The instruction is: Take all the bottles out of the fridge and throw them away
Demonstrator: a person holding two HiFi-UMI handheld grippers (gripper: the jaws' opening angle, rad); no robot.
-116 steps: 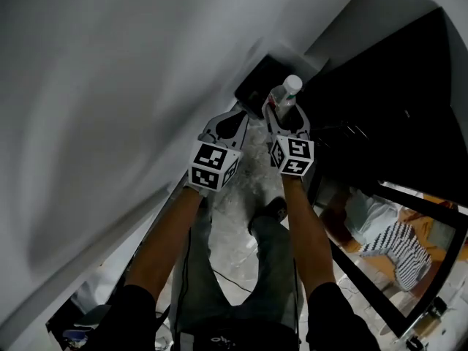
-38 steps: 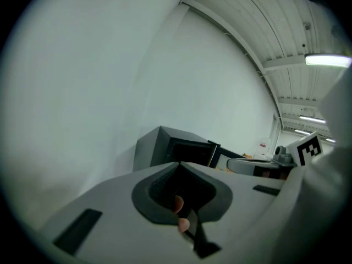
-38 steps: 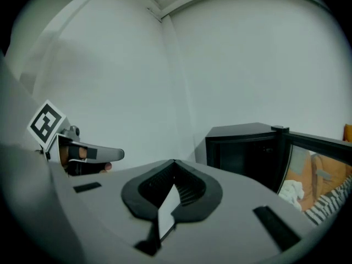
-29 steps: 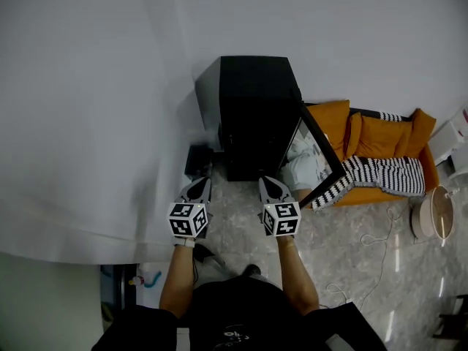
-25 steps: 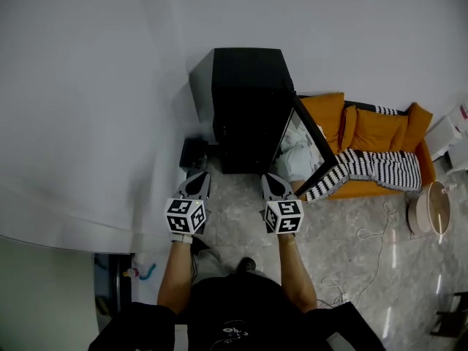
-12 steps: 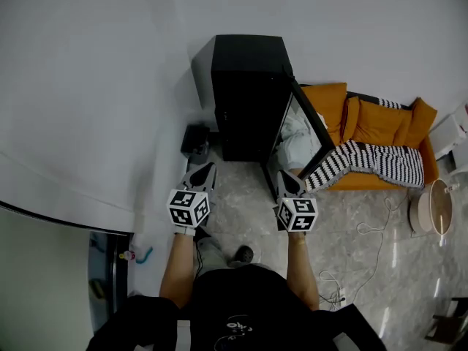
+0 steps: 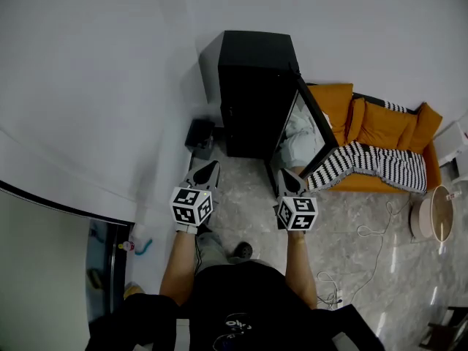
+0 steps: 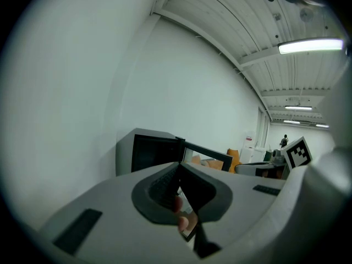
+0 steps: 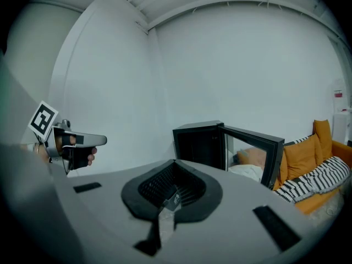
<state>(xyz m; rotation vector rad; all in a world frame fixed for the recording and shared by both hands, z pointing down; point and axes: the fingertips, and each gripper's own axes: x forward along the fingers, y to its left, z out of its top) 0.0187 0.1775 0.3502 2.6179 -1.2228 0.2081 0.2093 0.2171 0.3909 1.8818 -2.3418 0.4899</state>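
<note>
Right tongs (image 7: 290,183) no longer pinch bottle, now pressed together, empty; left tongs (image 7: 207,172) same. Open fridge (image 7: 256,93) ahead, next fetch likely.

Grey floor (image 7: 365,229) under fridge (image 7: 256,79), sofa (image 7: 380,126)

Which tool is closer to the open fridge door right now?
Right. In the head view the right tool sits just short of the lower end of the door. The left tool is further off to the door's left, nearer the wall.
</note>
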